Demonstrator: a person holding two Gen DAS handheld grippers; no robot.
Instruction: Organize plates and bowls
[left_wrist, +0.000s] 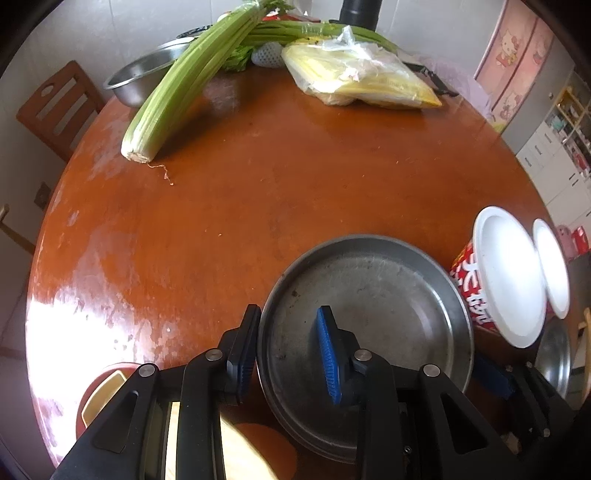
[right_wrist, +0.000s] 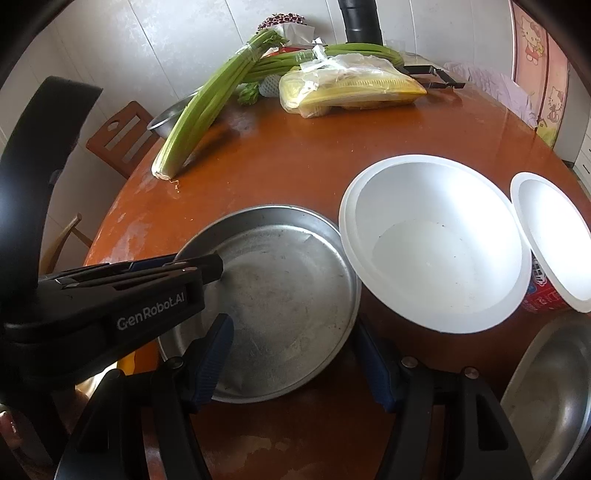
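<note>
Left wrist view: my left gripper (left_wrist: 288, 354) pinches the steel plate's (left_wrist: 388, 295) near rim on the round brown worktop (left_wrist: 277, 166); my right gripper (right_wrist: 295, 365) straddles its other edge, half-open. Beside it, white bowls (right_wrist: 436, 243); beyond, celery (left_wrist: 184, 88), tiled wall.

A round reddish-brown desk (left_wrist: 280, 155) stood against pale tiled walls (right_wrist: 177, 48), glare pooling on its worn near edge. A slatted wooden chair (left_wrist: 55, 107) sat behind it, a pink cartoon-cat door (left_wrist: 517, 55) and white shelving (left_wrist: 565, 136) to one side.
</note>
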